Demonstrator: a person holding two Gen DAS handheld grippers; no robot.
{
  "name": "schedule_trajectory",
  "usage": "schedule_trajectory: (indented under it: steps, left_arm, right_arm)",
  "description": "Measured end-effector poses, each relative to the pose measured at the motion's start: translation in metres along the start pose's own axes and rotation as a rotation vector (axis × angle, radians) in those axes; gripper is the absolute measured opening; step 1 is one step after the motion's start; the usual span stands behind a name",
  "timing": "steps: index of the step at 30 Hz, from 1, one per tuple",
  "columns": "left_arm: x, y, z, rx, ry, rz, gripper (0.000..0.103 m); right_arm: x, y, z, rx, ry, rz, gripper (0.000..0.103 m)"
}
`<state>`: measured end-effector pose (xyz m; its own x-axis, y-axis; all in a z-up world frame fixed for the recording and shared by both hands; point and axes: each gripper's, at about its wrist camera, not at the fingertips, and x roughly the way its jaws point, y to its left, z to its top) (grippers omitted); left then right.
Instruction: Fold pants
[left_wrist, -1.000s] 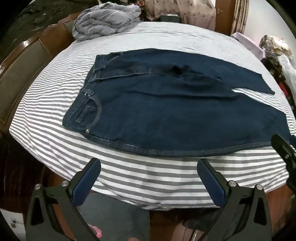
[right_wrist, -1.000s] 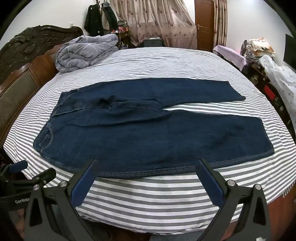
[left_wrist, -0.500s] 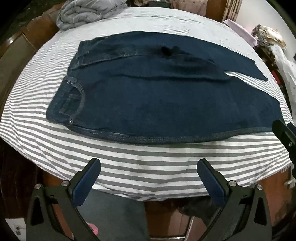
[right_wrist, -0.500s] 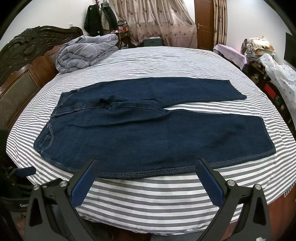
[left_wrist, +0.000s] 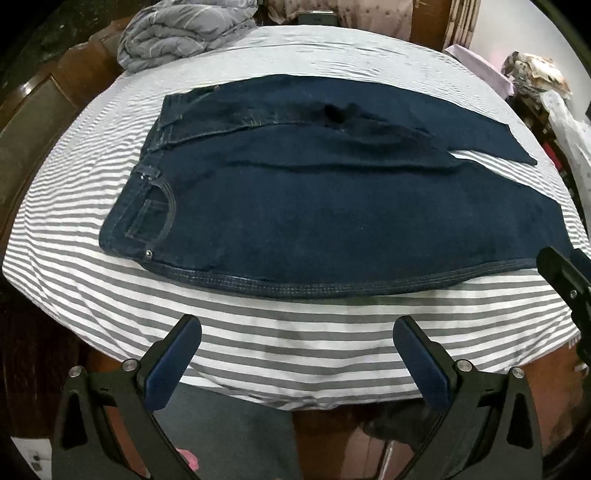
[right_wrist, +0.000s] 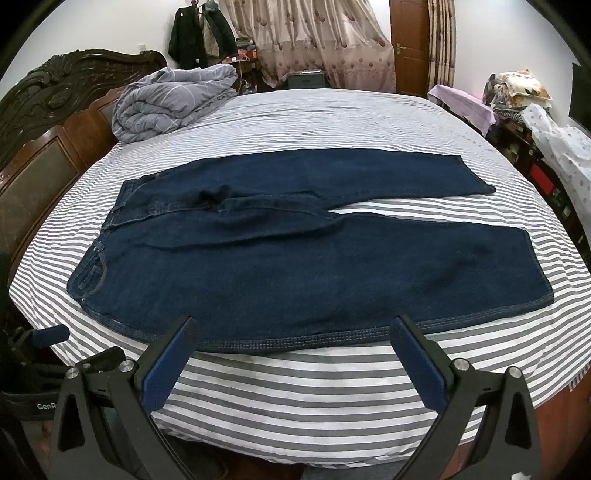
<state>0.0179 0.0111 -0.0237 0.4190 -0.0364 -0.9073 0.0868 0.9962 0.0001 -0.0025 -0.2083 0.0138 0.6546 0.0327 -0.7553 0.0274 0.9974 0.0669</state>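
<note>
Dark blue jeans (left_wrist: 314, 206) lie flat on a grey-and-white striped bed (left_wrist: 295, 343), waistband to the left, both legs spread to the right. They also show in the right wrist view (right_wrist: 280, 266). My left gripper (left_wrist: 297, 350) is open and empty, above the bed's near edge, just short of the jeans' near side seam. My right gripper (right_wrist: 293, 354) is open and empty, its fingertips at the near seam of the lower leg. The right gripper's finger shows at the left wrist view's right edge (left_wrist: 565, 280).
A folded grey quilt (right_wrist: 173, 99) lies at the far left corner of the bed (right_wrist: 295, 398). A dark carved wooden headboard (right_wrist: 48, 140) runs along the left. Cluttered furniture and bags (right_wrist: 546, 129) stand at the right. Curtains and a door are at the back.
The left gripper's view dipped closer and then pulled back, ending nearer the jeans' near seam than a second ago. The right gripper has barely moved. Both stay open.
</note>
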Motion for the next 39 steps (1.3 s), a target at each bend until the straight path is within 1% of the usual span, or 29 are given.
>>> schedule_trajectory:
  steps: [3, 7, 10, 13, 16, 19, 23, 25, 30, 39]
  left_arm:
    - [-0.004, 0.0, 0.003, 0.0, -0.012, -0.005, 0.103]
    - [-0.007, 0.002, 0.004, 0.0, -0.045, 0.028, 0.103]
    - [-0.006, 0.004, 0.005, -0.024, -0.036, -0.002, 0.103]
    - [-0.009, 0.005, 0.005, -0.017, -0.057, -0.04, 0.103]
    - [-0.01, 0.003, 0.005, -0.007, -0.065, -0.06, 0.103]
    - [-0.013, 0.003, 0.004, -0.019, -0.099, -0.076, 0.103]
    - [-0.016, 0.002, 0.004, -0.005, -0.115, -0.067, 0.103]
    - [-0.018, 0.001, 0.004, 0.004, -0.131, -0.041, 0.103]
    - [-0.023, 0.0, 0.006, 0.018, -0.152, -0.005, 0.103]
    - [-0.024, 0.006, 0.007, -0.018, -0.159, 0.04, 0.103]
  right_arm:
    - [0.0, 0.001, 0.0, -0.001, 0.0, 0.0, 0.103]
    - [0.0, 0.001, 0.0, 0.0, 0.0, 0.0, 0.103]
    - [0.0, 0.001, 0.0, 0.003, 0.001, 0.003, 0.103]
    - [0.0, 0.001, -0.001, 0.004, 0.001, 0.005, 0.103]
    - [0.001, 0.002, -0.001, 0.003, 0.003, 0.004, 0.103]
    - [0.0, 0.004, 0.0, 0.003, 0.004, 0.007, 0.103]
    - [0.0, 0.006, 0.0, -0.002, 0.0, 0.006, 0.103]
    - [0.0, 0.006, 0.0, -0.003, -0.001, 0.01, 0.103]
    - [-0.002, 0.006, 0.001, -0.002, -0.002, 0.017, 0.103]
    - [-0.002, 0.007, 0.002, -0.004, -0.002, 0.02, 0.103]
